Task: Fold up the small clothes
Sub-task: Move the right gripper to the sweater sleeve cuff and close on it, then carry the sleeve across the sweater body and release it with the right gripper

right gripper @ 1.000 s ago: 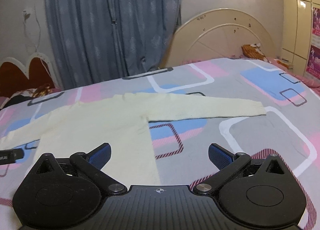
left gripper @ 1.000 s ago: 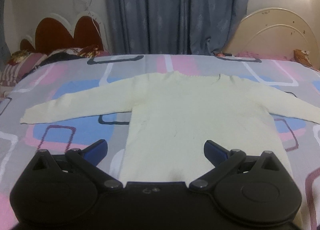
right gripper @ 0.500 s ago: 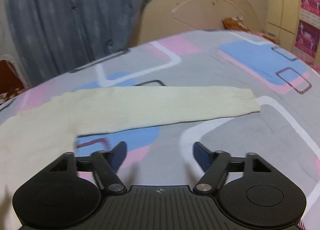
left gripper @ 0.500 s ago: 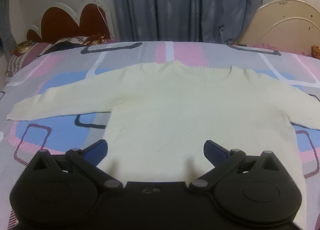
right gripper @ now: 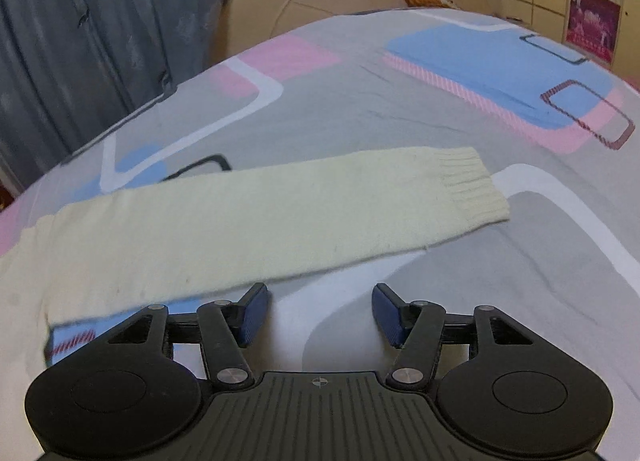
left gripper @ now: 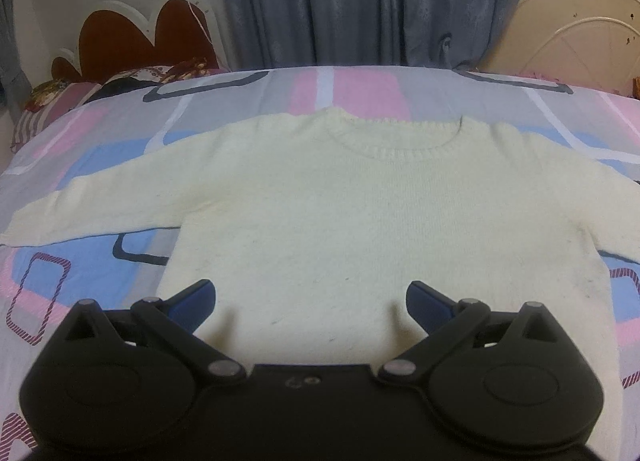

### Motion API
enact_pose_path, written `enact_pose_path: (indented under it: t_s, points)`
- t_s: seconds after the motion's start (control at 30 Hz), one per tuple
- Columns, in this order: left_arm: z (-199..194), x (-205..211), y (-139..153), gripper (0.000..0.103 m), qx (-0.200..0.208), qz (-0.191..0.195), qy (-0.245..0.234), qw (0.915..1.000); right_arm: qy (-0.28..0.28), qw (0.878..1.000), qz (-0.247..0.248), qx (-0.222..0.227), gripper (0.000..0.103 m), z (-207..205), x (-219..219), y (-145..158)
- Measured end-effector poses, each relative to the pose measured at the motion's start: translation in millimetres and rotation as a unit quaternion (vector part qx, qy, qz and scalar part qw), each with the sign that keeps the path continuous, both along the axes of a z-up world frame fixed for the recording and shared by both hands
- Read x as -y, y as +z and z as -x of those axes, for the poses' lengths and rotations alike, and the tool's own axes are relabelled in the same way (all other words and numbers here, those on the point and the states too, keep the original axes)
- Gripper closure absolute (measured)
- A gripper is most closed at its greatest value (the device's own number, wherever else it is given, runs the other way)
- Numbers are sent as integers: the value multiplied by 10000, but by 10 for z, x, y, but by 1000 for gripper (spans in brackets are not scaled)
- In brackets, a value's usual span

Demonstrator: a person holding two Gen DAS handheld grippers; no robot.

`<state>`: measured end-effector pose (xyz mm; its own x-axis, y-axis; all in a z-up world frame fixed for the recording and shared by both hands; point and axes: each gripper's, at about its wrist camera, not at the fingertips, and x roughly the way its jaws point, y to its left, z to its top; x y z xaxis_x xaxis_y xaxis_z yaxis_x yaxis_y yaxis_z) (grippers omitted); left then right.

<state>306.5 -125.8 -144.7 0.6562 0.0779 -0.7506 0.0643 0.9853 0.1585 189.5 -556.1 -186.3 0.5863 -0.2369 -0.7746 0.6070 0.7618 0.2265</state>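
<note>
- Looking from the left wrist, a pale yellow sweater point(left gripper: 340, 213) lies flat on the patterned bedsheet point(left gripper: 100, 133), front up, collar point(left gripper: 396, 137) toward the far edge and both sleeves spread sideways.
- The left gripper point(left gripper: 311, 301) hovers over the sweater's lower body; its blue pads point(left gripper: 196, 297) stand wide apart with nothing pinched between them.
- Grey-blue curtains point(left gripper: 360, 1) hang behind the bed, with a red-and-white headboard point(left gripper: 136, 33) at the far left and a cream one point(left gripper: 576, 29) at the far right.
- From the right wrist, the sweater's sleeve point(right gripper: 260, 217) stretches across the sheet, its ribbed cuff point(right gripper: 472, 185) at the right end.
- The right gripper point(right gripper: 320, 313) sits over bare sheet just beside the sleeve's near edge; its jaws have just been closing and stand partly apart, with no cloth between them.
- Blur hides whether the left pad point(right gripper: 254, 313) touches the sleeve.
</note>
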Motion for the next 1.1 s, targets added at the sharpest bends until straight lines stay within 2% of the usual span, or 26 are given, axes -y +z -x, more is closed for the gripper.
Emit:
enact_pose_path:
  t_s: [0.17, 0.23, 0.27, 0.3, 0.37, 0.47, 0.6, 0.83, 1.0, 1.1]
  points:
    - [-12, 25, 11, 2, 57, -104, -31, 9999, -219, 9995, 16, 217, 45, -105, 177, -17]
    - [-21, 21, 18, 2, 68, -111, -28, 9999, -279, 9992, 93, 280, 56, -133, 205, -22]
    - [-24, 14, 21, 2, 73, -113, -25, 9999, -295, 9991, 137, 266, 76, -148, 218, -30]
    - [-23, 5, 25, 2, 83, -114, -21, 9999, -348, 9989, 151, 263, 87, -156, 240, -41]
    - [-33, -24, 31, 2, 107, -109, -36, 9999, -409, 9985, 169, 334, 92, -155, 265, -38]
    - [-32, -87, 48, 2, 128, -87, -98, 9998, -284, 9979, 457, 353, 101, -192, 167, 34]
    - [-56, -240, 96, 2, 143, 78, -75, 9998, 70, 9944, 794, 689, 101, -283, -89, 267]
    - [-112, -680, 205, 2, 260, 416, 72, 9988, 1291, 9774, 979, 1359, 101, -713, -1128, 734]
    - [-157, -1040, 237, 2, 346, 469, 250, 9980, 2272, 9604, 694, 1452, 101, -1102, -2171, 705]
    - [-219, -1203, 221, 2, 300, 571, 307, 9974, 2854, 9477, 500, 1337, 101, -1265, -2749, 589]
